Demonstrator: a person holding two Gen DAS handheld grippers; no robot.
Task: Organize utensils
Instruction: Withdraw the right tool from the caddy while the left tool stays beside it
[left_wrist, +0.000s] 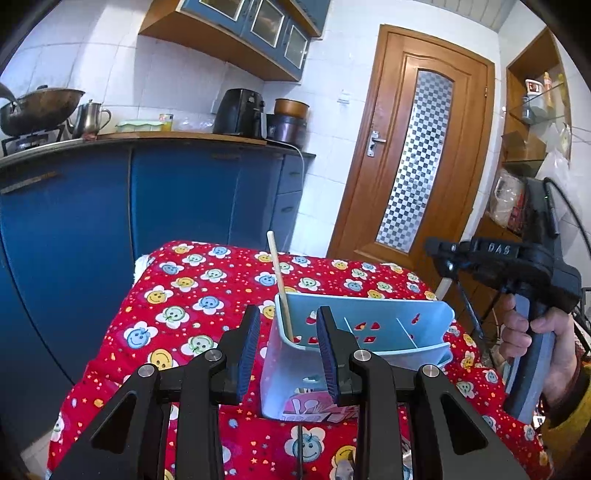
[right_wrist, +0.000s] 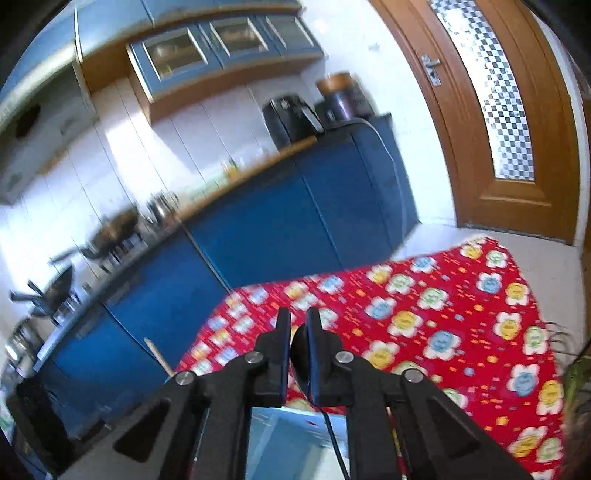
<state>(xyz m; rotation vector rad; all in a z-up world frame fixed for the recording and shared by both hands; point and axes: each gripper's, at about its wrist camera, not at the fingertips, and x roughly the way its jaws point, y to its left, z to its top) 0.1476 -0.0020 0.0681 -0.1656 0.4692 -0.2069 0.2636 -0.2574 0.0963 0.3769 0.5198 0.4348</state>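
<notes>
A light blue utensil holder (left_wrist: 384, 325) with dividers stands on the red flowered tablecloth (left_wrist: 192, 295). One wooden chopstick (left_wrist: 279, 280) leans in its left compartment. My left gripper (left_wrist: 288, 343) straddles the holder's left end, its pads close against that end. My right gripper (left_wrist: 432, 247), held by a hand (left_wrist: 546, 350), hovers off the holder's right side. In the right wrist view my right gripper (right_wrist: 298, 347) is shut on a dark rounded utensil (right_wrist: 299, 350), above the holder (right_wrist: 288, 435). The chopstick (right_wrist: 157, 354) shows at the left.
Blue cabinets (left_wrist: 184, 192) with a counter carrying a wok (left_wrist: 40, 107), a kettle (left_wrist: 88, 118) and an air fryer (left_wrist: 240, 112) run behind the table. A wooden door (left_wrist: 417, 155) stands at the back right. Shelves (left_wrist: 532, 122) fill the right wall.
</notes>
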